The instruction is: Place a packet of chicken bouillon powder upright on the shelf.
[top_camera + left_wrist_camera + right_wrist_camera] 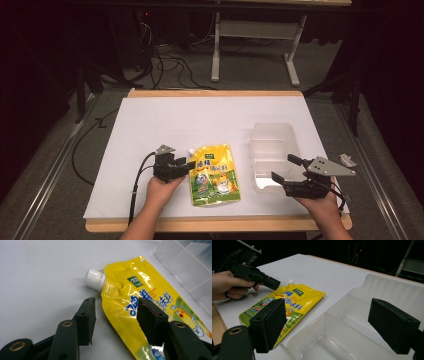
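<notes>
A yellow spouted pouch (215, 175) with a white cap (94, 278) lies flat on the white table top, near the front edge. My left gripper (189, 164) is at the pouch's upper left corner and stands open. In the left gripper view (116, 312) one jaw is over bare table and the other over the pouch (150, 290), and neither pad presses on it. My right gripper (284, 167) is open at the near end of a clear plastic container (272, 132). In the right gripper view (327, 322) its jaws stand wide with nothing between them, above the container (387, 287).
The white sheet (200, 120) covers a wooden table top with its edge showing at the front. A small grey metal piece (347, 160) lies at the right edge. Beyond the table are cables on the floor and a white desk frame (216, 50).
</notes>
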Demonstrator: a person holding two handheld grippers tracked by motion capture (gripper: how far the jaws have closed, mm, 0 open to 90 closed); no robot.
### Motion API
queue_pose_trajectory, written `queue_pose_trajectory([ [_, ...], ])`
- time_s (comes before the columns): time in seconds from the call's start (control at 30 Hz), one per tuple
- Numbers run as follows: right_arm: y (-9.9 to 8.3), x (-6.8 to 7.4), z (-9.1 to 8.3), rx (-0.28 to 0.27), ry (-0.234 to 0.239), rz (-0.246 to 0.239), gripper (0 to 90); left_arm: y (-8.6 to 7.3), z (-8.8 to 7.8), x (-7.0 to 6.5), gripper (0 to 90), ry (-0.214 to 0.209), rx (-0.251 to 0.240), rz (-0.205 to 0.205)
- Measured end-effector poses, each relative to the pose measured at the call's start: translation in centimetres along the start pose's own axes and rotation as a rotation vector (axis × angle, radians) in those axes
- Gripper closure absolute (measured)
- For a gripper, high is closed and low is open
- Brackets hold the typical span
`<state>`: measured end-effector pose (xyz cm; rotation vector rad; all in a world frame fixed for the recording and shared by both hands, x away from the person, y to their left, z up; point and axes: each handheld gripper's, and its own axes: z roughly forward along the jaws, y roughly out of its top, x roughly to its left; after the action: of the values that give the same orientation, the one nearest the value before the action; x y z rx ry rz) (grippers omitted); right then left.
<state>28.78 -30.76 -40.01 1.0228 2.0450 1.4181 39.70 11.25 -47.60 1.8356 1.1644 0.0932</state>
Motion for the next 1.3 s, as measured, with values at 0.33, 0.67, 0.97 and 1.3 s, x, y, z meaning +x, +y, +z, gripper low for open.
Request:
queue_pose_trajectory([
  [0.33,0.0,-0.1,0.0,0.001,-0.007,0.002,15.3,0.3,1.3,1.6,48.9,-0.05,-0.007,-0.111],
  [0.67,-0.2,-0.2,0.2,0.008,-0.009,0.012,15.4,0.4,1.9,1.3,63.2,-0.078,0.044,-0.1],
  [0.97,-0.2,-0.2,0.2,0.009,-0.008,0.011,15.6,0.2,1.8,0.6,79.7,-0.024,0.039,-0.06],
  [1.3,-0.2,-0.2,0.2,0.01,-0.01,0.011,15.8,0.1,1.5,-0.6,88.2,0.024,0.004,0.0],
])
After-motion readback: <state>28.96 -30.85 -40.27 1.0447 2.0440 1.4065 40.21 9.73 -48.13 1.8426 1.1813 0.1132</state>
